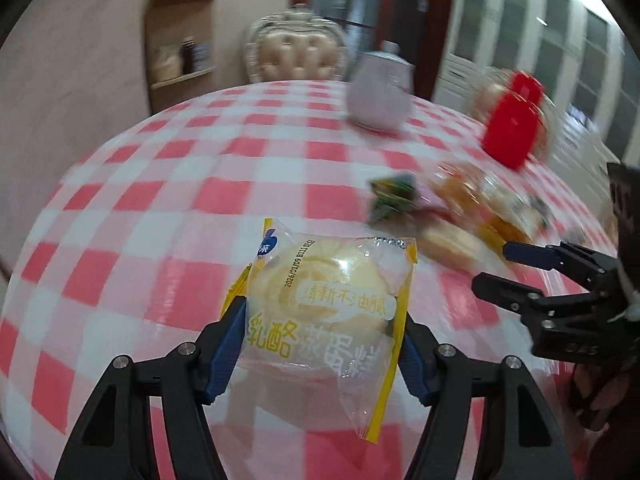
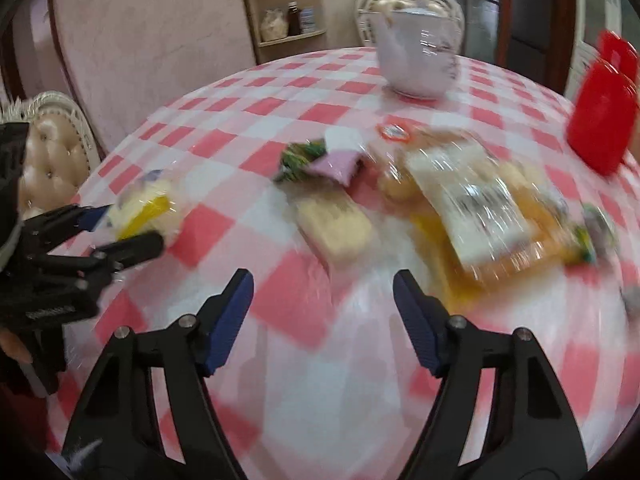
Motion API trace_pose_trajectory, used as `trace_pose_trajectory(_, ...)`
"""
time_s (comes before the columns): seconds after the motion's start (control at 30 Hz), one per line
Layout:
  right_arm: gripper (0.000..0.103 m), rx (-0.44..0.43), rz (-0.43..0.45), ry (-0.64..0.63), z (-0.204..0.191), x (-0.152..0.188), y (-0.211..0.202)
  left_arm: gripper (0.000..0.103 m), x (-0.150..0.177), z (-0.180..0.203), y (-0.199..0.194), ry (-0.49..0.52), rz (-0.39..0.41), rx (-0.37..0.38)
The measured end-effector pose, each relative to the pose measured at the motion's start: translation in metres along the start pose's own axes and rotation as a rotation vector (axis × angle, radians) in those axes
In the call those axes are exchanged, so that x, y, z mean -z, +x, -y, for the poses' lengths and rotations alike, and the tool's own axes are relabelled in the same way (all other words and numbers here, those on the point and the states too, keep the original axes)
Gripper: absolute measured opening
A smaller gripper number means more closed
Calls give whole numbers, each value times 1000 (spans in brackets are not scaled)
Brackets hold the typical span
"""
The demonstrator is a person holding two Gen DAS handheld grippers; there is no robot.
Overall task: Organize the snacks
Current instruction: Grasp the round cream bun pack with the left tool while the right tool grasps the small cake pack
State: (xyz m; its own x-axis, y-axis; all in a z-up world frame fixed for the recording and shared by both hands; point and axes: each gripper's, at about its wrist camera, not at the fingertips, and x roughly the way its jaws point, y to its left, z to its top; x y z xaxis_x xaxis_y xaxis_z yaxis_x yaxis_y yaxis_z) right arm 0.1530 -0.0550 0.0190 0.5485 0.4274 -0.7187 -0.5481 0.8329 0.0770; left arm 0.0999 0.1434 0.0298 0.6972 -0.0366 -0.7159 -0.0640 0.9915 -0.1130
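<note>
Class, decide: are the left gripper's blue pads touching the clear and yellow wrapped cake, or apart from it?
Touching. The left wrist view shows the left gripper with both blue pads pressed against the sides of the wrapped cake.

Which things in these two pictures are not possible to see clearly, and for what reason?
- Pile of snacks: motion blur in both wrist views, so no label is readable.
- Red container: cut off by the right edge in the right wrist view, blurred in the left one.
- Cake packet: its lower corners are covered by the left gripper fingers.
- Teapot: blurred, pattern unclear.
</note>
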Motion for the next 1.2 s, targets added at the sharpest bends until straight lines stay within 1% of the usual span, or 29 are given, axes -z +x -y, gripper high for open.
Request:
trace_pose_trajectory(0.07, 75, 13, 1, -44, -5, -14, 13, 68, -3, -8, -2, -30, 6, 0)
trace_pose_trajectory(0.13, 75, -7, -8, -49, -5, -25, 24, 68, -4, -9, -4, -36, 10, 7)
trace_pose_trajectory(0.17, 75, -5, -23, -59, -5, -31, 33, 69, -4, -8, -4, -31, 11, 8)
trace_pose_trajectory(0.23, 75, 25, -49, -90, -5, -37, 47, 69, -4, -3, -4, -12, 10, 7)
trace_pose_trajectory(0.33, 75, 34, -85, -124, -5, -40, 58, 69, -3, 0, -2, 9, -3, 11)
trace_pose_trajectory(0.37, 73, 40, -94, -140, -6, -39, 59, 69, -3, 2, 0, 12, -10, 10)
trace_pose_trajectory(0.4, 71, 44, -103, -151, -7, -38, 60, 69, -3, 3, 1, 15, -19, 8)
trace_pose_trajectory(0.47, 64, 21, -106, -151, -7, -34, 57, 69, -2, 4, 4, 23, -27, 0)
trace_pose_trajectory(0.57, 40, -1, -108, -142, -7, -31, 51, 69, -1, 7, 6, 48, -22, -21)
trace_pose_trajectory(0.67, 40, -6, -116, -134, -10, -23, 43, 69, 1, 12, 8, 86, -11, -57)
trace_pose_trajectory(0.73, 40, -13, -111, -127, -13, -17, 36, 70, 1, 16, 9, 118, 4, -97)
trace_pose_trajectory(0.8, 40, -11, -108, -111, -14, -13, 30, 74, 1, 18, 9, 143, 22, -139)
trace_pose_trajectory(0.87, 40, -8, -104, -100, -16, -8, 24, 83, 0, 17, 13, 149, 23, -171)
trace_pose_trajectory(0.9, 40, -6, -101, -94, -17, -6, 22, 84, 1, 15, 16, 146, 13, -174)
trace_pose_trajectory(1.0, 40, -9, -96, -66, -17, 3, 13, 84, -1, 9, 27, 116, -46, -157)
trace_pose_trajectory(1.03, 40, -10, -93, -59, -18, 6, 11, 84, 0, 8, 29, 106, -56, -158)
trace_pose_trajectory(1.1, 40, -13, -88, -43, -21, 11, 5, 84, 0, 5, 27, 93, -51, -135)
trace_pose_trajectory(1.13, 40, -7, -80, -40, -25, 15, 1, 81, 0, 3, 25, 81, -46, -114)
trace_pose_trajectory(1.17, 40, -5, -74, -39, -27, 17, -3, 75, 1, 1, 24, 67, -39, -95)
trace_pose_trajectory(1.2, 40, -2, -68, -33, -28, 19, -7, 73, 1, -1, 21, 55, -28, -74)
